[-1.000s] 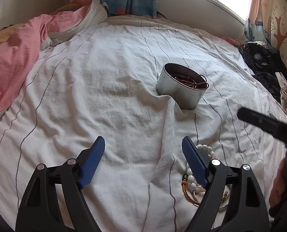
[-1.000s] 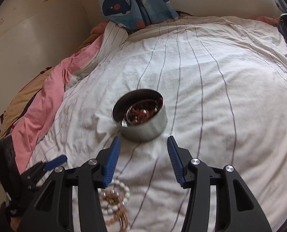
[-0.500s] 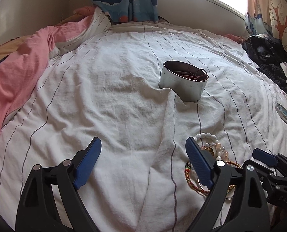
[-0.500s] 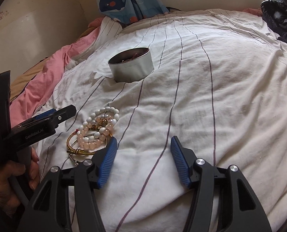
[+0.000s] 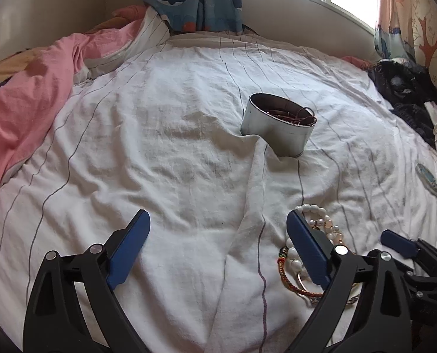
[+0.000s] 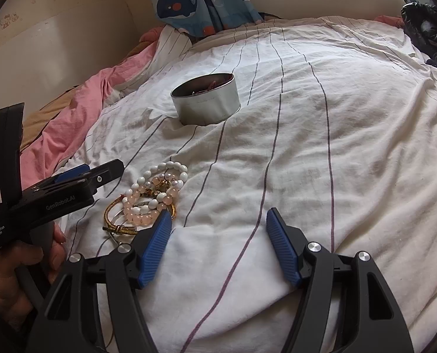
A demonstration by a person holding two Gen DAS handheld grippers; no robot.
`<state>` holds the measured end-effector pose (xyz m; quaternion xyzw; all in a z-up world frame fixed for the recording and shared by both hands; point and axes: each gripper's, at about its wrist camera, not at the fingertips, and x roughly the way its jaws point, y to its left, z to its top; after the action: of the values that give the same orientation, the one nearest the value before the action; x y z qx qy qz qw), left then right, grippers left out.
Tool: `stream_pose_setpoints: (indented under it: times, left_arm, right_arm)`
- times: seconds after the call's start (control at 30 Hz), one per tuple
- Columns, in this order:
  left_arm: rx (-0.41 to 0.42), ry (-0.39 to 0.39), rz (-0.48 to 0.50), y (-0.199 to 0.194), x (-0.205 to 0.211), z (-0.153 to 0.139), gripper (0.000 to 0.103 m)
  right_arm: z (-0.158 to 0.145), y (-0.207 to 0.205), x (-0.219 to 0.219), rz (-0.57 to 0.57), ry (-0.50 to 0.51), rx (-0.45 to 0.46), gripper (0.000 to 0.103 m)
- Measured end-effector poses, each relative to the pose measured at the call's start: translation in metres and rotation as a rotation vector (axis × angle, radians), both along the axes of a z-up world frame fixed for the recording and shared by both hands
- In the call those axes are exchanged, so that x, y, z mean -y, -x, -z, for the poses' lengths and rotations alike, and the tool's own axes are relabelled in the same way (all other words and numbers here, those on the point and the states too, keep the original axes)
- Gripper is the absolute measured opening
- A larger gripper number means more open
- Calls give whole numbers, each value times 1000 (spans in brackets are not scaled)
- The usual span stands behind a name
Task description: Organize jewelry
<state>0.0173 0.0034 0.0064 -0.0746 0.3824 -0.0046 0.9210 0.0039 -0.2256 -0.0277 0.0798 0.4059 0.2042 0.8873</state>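
A round metal tin (image 5: 280,126) (image 6: 206,100) with dark red jewelry in it stands on the white striped bedsheet. A pile of bracelets (image 5: 321,229) (image 6: 150,197) lies nearer: white beads, pink beads and a gold braided band. My left gripper (image 5: 217,217) hovers over bare sheet, its jaws opening with nothing between them; its right finger covers part of the pile. My right gripper (image 6: 218,214) is low over the sheet just right of the pile, its jaws opening and empty. The left gripper (image 6: 100,172) also shows from the side in the right wrist view.
A pink blanket (image 5: 27,103) is bunched along the left. Dark clothing (image 5: 406,97) lies at the far right, and a small oval object (image 5: 427,179) rests on the sheet near it. A whale-print curtain (image 5: 194,0) hangs behind the bed. A hand (image 6: 18,270) holds the left gripper.
My right gripper drew back from the tin and came down beside the bracelet pile. Both grippers' jaws have widened. The left gripper has hardly moved.
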Motion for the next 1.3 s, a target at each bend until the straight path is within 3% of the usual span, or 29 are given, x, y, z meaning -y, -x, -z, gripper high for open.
stream_pose_setpoints:
  times: [0.1, 0.2, 0.3, 0.5, 0.6, 0.77, 0.97, 1.0, 1.03, 1.07, 1.2, 1.3]
  left_arm:
    - [22, 99, 7, 4, -15, -8, 90]
    - [36, 119, 20, 5, -19, -12, 90]
    - [29, 75, 73, 5, -6, -11, 90]
    - [10, -103, 181, 13, 31, -5, 90]
    - [-9, -144, 134, 19, 26, -2, 90]
    - [-4, -92, 9, 21, -4, -7, 90]
    - [23, -42, -52, 21, -22, -14, 90]
    - [27, -35, -58, 21, -24, -15, 90]
    - [30, -30, -63, 21, -26, -16, 90]
    - [34, -27, -66, 22, -26, -17, 90]
    - [43, -40, -18, 23, -17, -20, 90]
    - [56, -54, 100, 26, 6, -21, 90]
  right_arm:
    - [-2, 2, 3, 9, -19, 12, 65]
    - [-2, 1, 5, 12, -34, 14, 65]
    - [-1, 0, 7, 12, -43, 12, 65]
    - [-1, 0, 7, 12, -46, 12, 65]
    - [-2, -1, 7, 14, -43, 11, 65]
    - [-22, -11, -15, -48, -7, 49, 65]
    - [-12, -43, -65, -203, 114, -53, 37]
    - [-7, -45, -71, -216, 141, -65, 22]
    - [-3, -45, -71, -218, 143, -71, 19]
    - [-4, -44, -68, -206, 126, -65, 8]
    - [-10, -37, -27, -91, -9, -45, 8]
    - [-10, -27, 8, 12, -63, -42, 8]
